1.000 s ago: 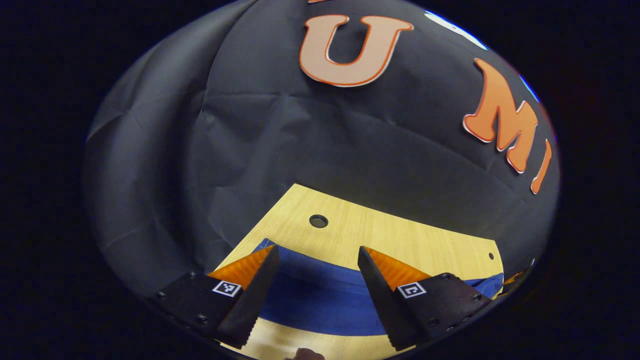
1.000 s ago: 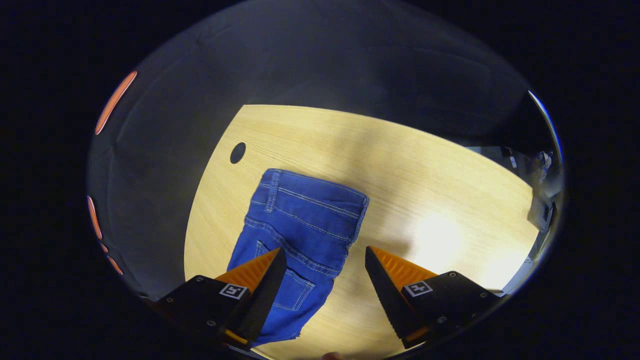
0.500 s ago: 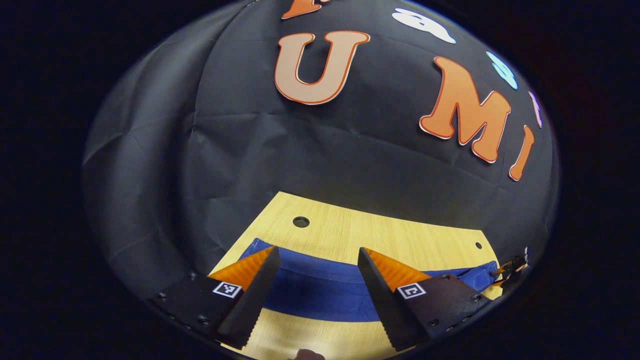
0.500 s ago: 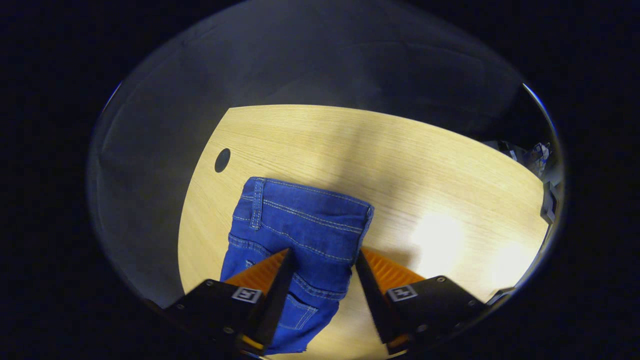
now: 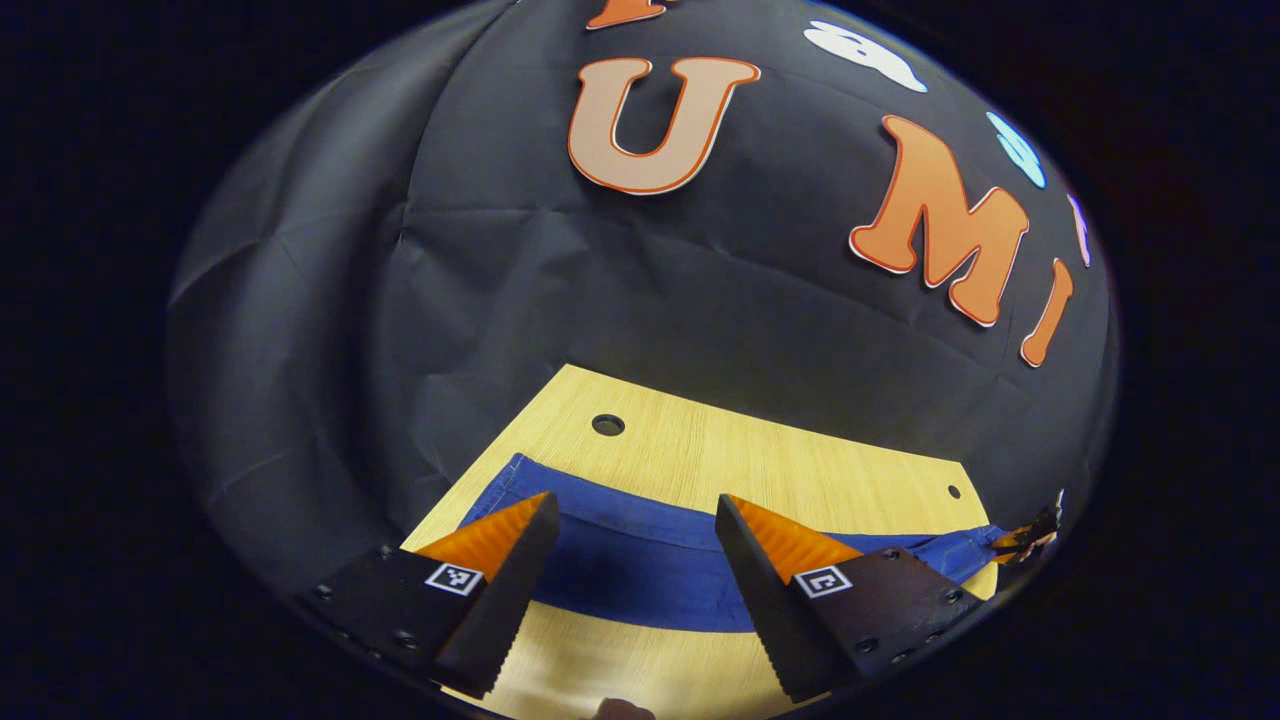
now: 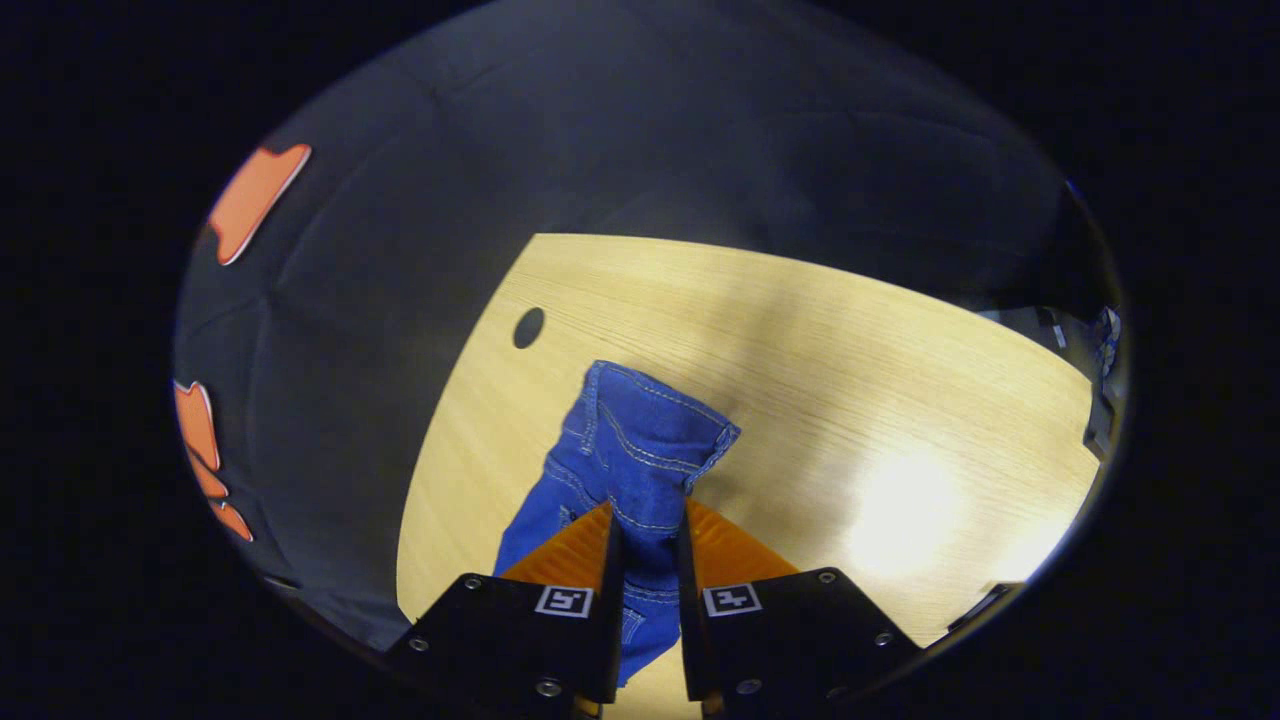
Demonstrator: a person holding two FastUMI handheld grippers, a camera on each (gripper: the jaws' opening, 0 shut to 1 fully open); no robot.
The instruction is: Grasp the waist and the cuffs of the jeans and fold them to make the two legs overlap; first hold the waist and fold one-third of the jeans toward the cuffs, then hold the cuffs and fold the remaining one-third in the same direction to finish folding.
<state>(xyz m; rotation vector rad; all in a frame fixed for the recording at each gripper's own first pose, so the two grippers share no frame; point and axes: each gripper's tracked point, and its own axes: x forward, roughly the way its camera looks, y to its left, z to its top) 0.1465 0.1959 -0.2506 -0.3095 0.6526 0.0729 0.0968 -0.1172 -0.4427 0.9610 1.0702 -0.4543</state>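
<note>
Since half a second ago the right gripper (image 6: 648, 540) has pinched its fingers onto the blue jeans (image 6: 640, 450), bunching the waist toward 12 o'clock on the wooden table (image 6: 800, 330). Left gripper (image 5: 635, 545) hovers with fingers spread over the jeans (image 5: 640, 570), whose long axis runs 9 to 3 o'clock.

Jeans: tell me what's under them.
The jeans lie on the light wooden table, their near end pinched in the right tongs. Whatever the denim covers is hidden.

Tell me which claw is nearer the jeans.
Right. The right claw is shut on the jeans; the left claw hangs open above them, not touching.
</note>
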